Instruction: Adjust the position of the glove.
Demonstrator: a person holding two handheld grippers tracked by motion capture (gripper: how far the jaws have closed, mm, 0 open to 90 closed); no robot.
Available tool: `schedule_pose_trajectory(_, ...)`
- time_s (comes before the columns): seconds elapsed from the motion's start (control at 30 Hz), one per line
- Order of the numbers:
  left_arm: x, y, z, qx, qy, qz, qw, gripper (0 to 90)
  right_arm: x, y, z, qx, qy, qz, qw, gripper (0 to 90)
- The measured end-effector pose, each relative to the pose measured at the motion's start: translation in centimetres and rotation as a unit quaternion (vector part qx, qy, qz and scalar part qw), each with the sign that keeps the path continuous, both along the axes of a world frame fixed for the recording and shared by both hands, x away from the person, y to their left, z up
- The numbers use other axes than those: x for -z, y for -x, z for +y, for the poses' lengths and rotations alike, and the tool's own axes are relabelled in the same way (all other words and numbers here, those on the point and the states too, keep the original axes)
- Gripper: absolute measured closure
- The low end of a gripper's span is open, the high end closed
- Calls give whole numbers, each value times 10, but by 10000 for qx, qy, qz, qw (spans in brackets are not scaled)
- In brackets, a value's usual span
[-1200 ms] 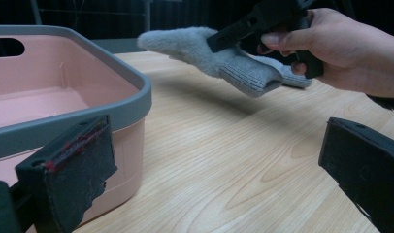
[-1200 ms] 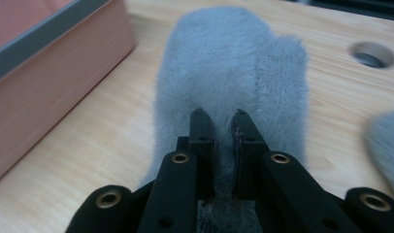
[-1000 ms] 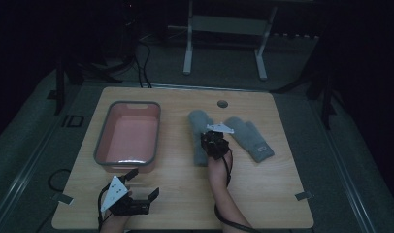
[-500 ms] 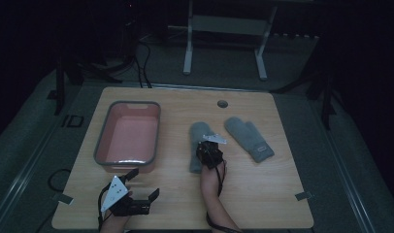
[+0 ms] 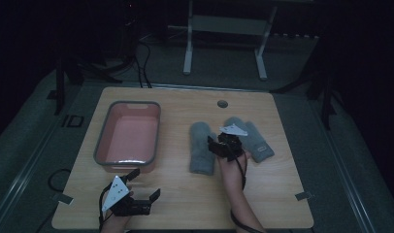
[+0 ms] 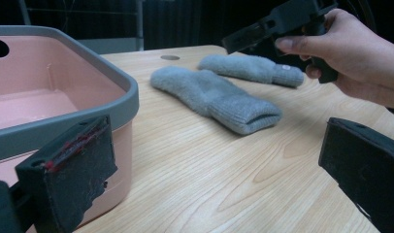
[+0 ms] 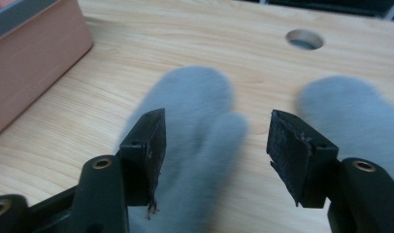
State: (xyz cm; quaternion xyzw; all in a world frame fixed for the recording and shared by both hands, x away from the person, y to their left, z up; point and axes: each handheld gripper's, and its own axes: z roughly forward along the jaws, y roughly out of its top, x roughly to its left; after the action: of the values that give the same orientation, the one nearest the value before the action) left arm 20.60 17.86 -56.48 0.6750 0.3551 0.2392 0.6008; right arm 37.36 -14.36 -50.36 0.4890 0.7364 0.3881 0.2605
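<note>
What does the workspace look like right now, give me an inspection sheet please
Surface: wooden table, round hole near the far edge.
Job's things: left mitten and right mitten, grey, lying flat, apart; pink tub looks empty.
Clutter: nothing seen.
Grippers: right gripper open above the left mitten, jaws just been opening, gripping nothing; left gripper open, near the tub.
Cables: black cable along the right forearm.
Surroundings: dark floor, metal stand behind.

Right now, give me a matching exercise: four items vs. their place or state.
Items:
1. pink bin
2. left mitten
3. right tool
4. left tool

Places or states:
A. near table edge, open, nothing between its pads
B. table's left side, nothing inside
C. open above a mitten
D. flat at mid-table, cuff toward the person

Pairs: 1-B, 2-D, 3-C, 4-A
</note>
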Motion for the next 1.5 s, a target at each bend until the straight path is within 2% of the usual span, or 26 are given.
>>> schedule_pose_trajectory(0.13,0,0,1,-12,23,29,10000,3,-10,-10,-32,-116,-64,166,9998,406)
schedule_pose_trajectory(0.2,0,0,1,-23,6,31,10000,2,-14,-16,-50,-288,-216,154,9992,429)
schedule_pose_trajectory(0.3,0,-1,1,-9,36,53,10000,2,-18,-24,-73,-369,161,62,9992,394)
schedule_pose_trajectory(0.37,0,-1,1,-4,53,81,10000,2,-19,-31,-92,-357,403,55,9985,416)
schedule_pose_trajectory(0.43,1,-1,1,4,67,82,9999,2,-18,-36,-107,-489,468,34,9977,421)
schedule_pose_trajectory(0.47,1,-1,1,2,64,84,9999,2,-18,-39,-114,-481,543,77,9973,421)
schedule_pose_trajectory(0.53,1,-2,1,1,73,90,9999,2,-18,-45,-128,-664,540,210,9961,419)
schedule_pose_trajectory(0.57,1,-2,1,3,72,99,9999,3,-19,-49,-134,-727,623,252,9951,418)
schedule_pose_trajectory(0.63,1,-2,0,7,65,110,9999,3,-18,-56,-142,-888,671,415,9929,424)
schedule_pose_trajectory(0.67,1,-2,0,9,65,114,9999,3,-16,-60,-145,-953,821,508,9908,428)
schedule_pose_trajectory(0.8,2,-2,-1,19,40,108,9999,2,-7,-70,-150,-1241,898,696,9857,467)
schedule_pose_trajectory(0.9,2,-3,-1,31,23,112,9999,2,6,-74,-147,-1428,1104,795,9804,497)
schedule_pose_trajectory(0.97,2,-3,-1,33,19,113,9999,3,14,-76,-144,-1445,1227,881,9779,506)
schedule_pose_trajectory(1.03,2,-3,0,47,30,120,9999,2,28,-79,-142,-1447,1449,1036,9733,510)
schedule_pose_trajectory(1.07,2,-3,0,50,19,120,9999,2,33,-79,-143,-1438,1423,1092,9732,532)
schedule_pose_trajectory(1.1,2,-3,-1,55,15,120,9999,2,35,-79,-144,-1376,1226,1080,9769,591)
schedule_pose_trajectory(1.13,3,-3,-1,57,18,121,9999,2,36,-78,-144,-1344,1166,1092,9780,631)
schedule_pose_trajectory(1.17,3,-3,-1,57,18,121,9999,2,36,-78,-144,-1344,1166,1092,9780,631)
schedule_pose_trajectory(1.2,2,-3,-1,56,13,118,9999,3,35,-75,-143,-1087,984,1113,9829,760)
schedule_pose_trajectory(1.23,2,-3,-1,56,13,118,9999,2,34,-73,-143,-977,907,1144,9844,784)
schedule_pose_trajectory(1.27,2,-3,-1,49,19,112,9999,2,34,-73,-143,-977,907,1144,9844,784)
schedule_pose_trajectory(1.3,2,-3,0,45,34,109,9999,3,30,-67,-141,-661,736,1041,9896,806)
schedule_pose_trajectory(1.37,2,-3,0,45,42,107,9999,2,30,-67,-141,-661,736,1041,9896,806)
schedule_pose_trajectory(1.4,2,-2,0,87,70,90,9999,3,22,-54,-142,-295,447,834,9951,811)
schedule_pose_trajectory(1.47,2,-2,-1,98,58,86,9999,3,15,-46,-145,-75,196,775,9968,811)
schedule_pose_trajectory(1.5,2,-3,-1,105,46,91,9999,2,12,-41,-146,12,150,706,9974,811)
